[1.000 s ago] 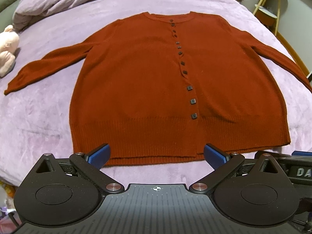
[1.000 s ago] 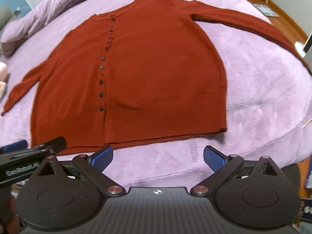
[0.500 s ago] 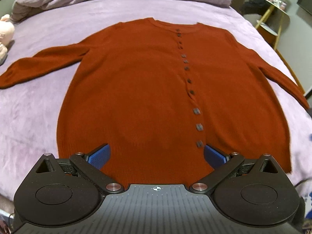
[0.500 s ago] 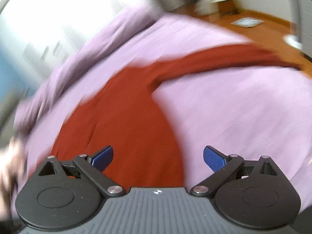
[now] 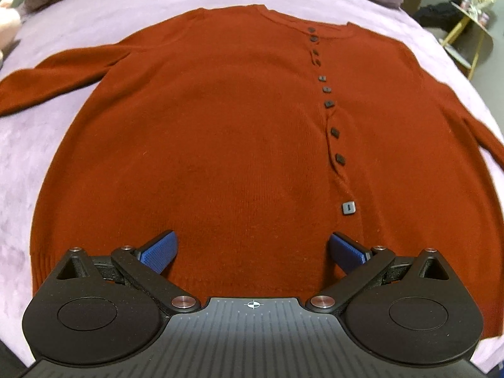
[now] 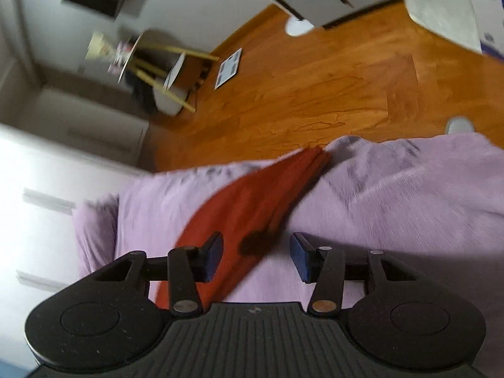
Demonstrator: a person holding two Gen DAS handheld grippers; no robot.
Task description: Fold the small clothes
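Here, one cardigan point(image 5: 220, 145), ten dark buttons point(image 5: 348, 207).

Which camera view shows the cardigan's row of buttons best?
The left wrist view: the cardigan lies flat there with its buttons plainly visible. The right wrist view shows only one blurred sleeve, no buttons.

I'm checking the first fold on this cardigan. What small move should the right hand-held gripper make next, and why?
Probably finish closing on the sleeve. The right hand-held gripper straddles it with jaws closing but pads not yet pressing, and the cardigan lies flat on the bed cover, sleeves spread, ready to fold inward.
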